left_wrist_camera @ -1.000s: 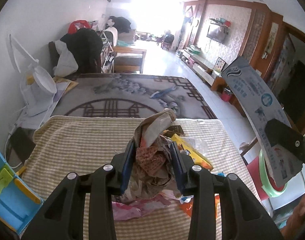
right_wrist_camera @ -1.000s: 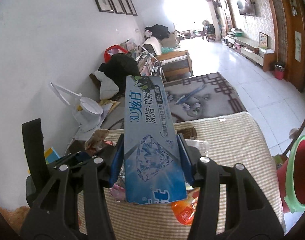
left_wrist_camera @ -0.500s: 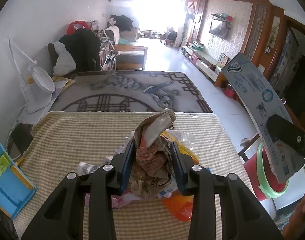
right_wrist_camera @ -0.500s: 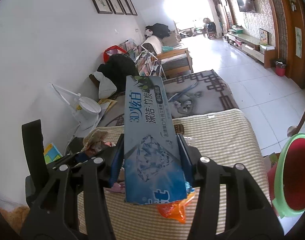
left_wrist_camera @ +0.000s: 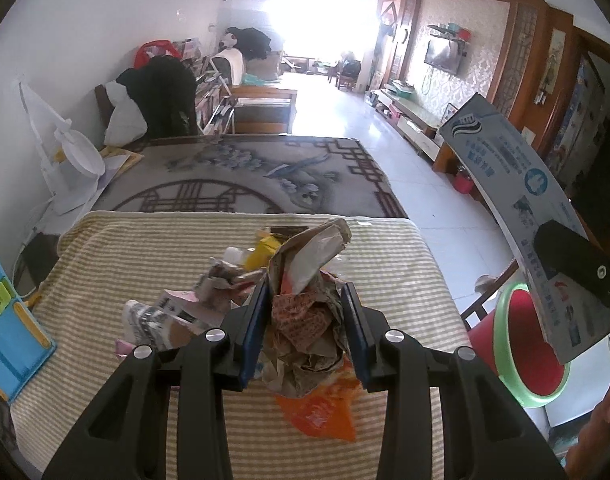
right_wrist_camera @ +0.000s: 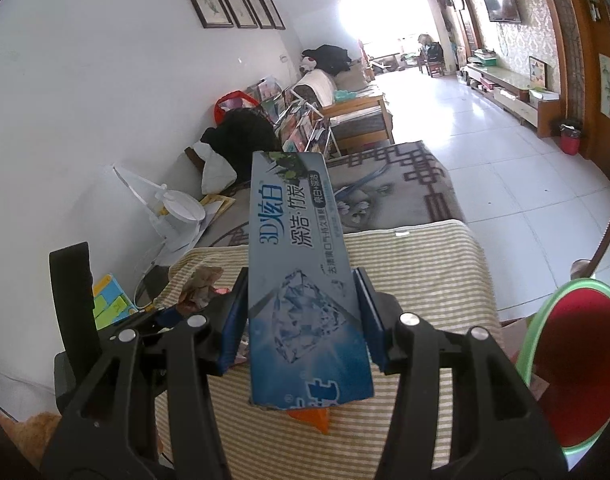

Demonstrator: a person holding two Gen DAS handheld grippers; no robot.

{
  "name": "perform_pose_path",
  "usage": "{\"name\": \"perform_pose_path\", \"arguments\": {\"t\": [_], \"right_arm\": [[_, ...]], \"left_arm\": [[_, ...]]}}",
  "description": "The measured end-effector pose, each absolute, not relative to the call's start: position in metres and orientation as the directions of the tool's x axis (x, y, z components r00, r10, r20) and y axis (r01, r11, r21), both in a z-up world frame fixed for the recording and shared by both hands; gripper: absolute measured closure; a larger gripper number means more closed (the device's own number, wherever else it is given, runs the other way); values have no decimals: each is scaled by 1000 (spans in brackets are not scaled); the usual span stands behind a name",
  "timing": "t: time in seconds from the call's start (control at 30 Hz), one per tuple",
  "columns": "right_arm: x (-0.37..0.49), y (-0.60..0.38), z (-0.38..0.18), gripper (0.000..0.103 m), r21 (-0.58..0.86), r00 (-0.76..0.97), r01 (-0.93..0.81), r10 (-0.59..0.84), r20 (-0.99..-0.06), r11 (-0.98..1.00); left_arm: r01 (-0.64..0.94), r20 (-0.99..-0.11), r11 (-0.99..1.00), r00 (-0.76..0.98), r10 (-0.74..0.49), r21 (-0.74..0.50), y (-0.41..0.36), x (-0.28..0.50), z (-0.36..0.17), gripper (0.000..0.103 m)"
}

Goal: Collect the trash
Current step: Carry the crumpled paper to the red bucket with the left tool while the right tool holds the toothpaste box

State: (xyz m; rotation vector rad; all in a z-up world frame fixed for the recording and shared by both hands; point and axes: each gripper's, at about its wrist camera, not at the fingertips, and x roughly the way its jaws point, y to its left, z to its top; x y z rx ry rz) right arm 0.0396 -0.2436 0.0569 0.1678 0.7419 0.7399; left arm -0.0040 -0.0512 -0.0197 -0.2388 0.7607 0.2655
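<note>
- Left wrist view: my left gripper [left_wrist_camera: 305, 320] pinches a crumpled brown paper wad [left_wrist_camera: 307, 308] at frame centre, lifted above the striped beige cloth [left_wrist_camera: 117, 248]. Loose wrappers [left_wrist_camera: 209, 292] and an orange plastic scrap [left_wrist_camera: 321, 412] remain to collect.
- Right wrist view: my right gripper [right_wrist_camera: 305, 316] clamps a long blue-grey toothpaste carton [right_wrist_camera: 301, 280], flat and uncrushed; the red, green-rimmed bin [right_wrist_camera: 577, 360] waits at lower right, so I judge nothing held is binned yet.

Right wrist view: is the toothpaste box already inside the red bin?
No, the toothpaste box is clamped in the right gripper, with the red bin off beside it.
</note>
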Motion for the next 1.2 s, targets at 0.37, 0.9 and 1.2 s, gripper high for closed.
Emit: {"name": "perform_pose_path", "arguments": {"t": [0.37,0.9,1.2], "right_arm": [[40,-317,51,54,404,546,-485,630,-553,775],[48,-415,39,54,404,643,-324,512,-569,856],[47,-481,29,54,392,700,-185,401,-591,901]], "left_arm": [[-227,-697,970,710,101,-90,-127,13,-12,67],[-92,-706,993,708,13,-73,-217,42,-9,66],[7,-733,994,675,-86,-110,-265,68,-23,66]]}}
